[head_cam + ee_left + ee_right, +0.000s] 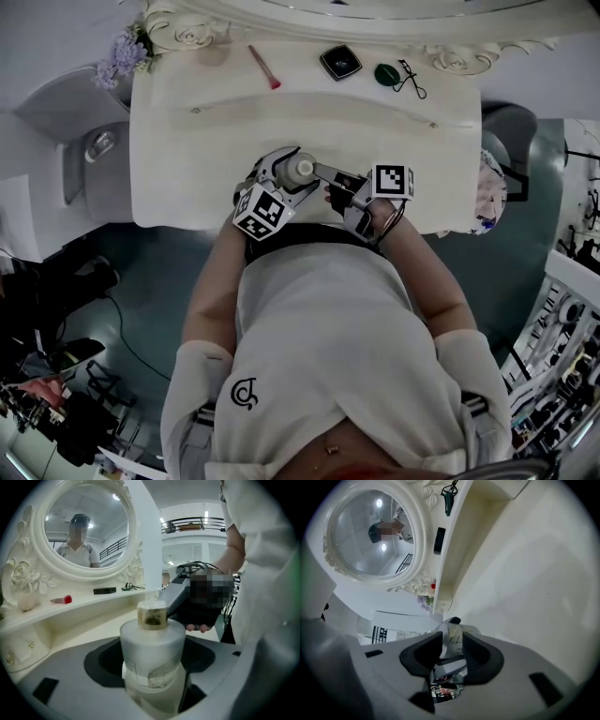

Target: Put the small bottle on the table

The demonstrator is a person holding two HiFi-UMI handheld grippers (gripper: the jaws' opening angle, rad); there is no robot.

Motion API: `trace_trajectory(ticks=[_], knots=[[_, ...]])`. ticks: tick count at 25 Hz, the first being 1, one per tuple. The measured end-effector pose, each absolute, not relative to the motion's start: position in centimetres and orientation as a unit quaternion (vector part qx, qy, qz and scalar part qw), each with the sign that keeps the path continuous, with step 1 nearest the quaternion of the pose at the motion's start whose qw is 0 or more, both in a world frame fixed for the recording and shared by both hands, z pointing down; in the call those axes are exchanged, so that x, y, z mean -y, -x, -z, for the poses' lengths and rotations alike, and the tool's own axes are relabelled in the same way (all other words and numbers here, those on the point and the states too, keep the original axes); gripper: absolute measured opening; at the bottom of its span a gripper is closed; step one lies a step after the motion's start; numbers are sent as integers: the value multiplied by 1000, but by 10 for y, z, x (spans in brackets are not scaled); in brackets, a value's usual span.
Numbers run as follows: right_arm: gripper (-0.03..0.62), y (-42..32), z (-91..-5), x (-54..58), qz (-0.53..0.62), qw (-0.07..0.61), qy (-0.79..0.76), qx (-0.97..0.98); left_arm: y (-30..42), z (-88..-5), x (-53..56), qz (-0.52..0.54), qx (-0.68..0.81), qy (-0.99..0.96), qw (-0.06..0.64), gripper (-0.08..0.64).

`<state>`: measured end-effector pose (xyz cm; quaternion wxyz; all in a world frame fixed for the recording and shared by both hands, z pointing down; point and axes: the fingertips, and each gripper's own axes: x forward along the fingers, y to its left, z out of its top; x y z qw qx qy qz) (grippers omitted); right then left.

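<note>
The small bottle (300, 169) is frosted white with a short pale cap. It is held above the front edge of the cream dressing table (206, 141). My left gripper (294, 176) is shut on its body. In the left gripper view the bottle (152, 653) stands upright between the jaws, cap on top. My right gripper (321, 172) reaches in from the right, rolled on its side, and its tip meets the bottle's top. In the right gripper view a slice of the bottle (453, 639) fills the narrow gap between that gripper's (452, 645) dark pads, which lie against it.
A raised shelf at the table's back carries a pink brush (263, 67), a black compact (340, 62), a green item (386, 73) and a black metal tool (412, 81). An oval mirror (86, 529) rises behind it. Purple flowers (122, 54) stand at the back left corner.
</note>
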<state>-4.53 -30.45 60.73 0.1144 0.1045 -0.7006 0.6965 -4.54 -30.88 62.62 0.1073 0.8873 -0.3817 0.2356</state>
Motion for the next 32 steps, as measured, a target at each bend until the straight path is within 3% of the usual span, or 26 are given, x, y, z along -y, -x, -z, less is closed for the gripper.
trace_trajectory(ticks=[20,30,32], knots=[[143,53,-610,303,-658,109,-144,731,53,-629,305,-222,374,-888,150,350],[29,36,-563,317,-649,8,-179,739,80,-538,288,-128,441,-881,113,363],[8,34,-543,318,-623,-2,-177,762,86,-519,285,-114,458,-876,101,303]])
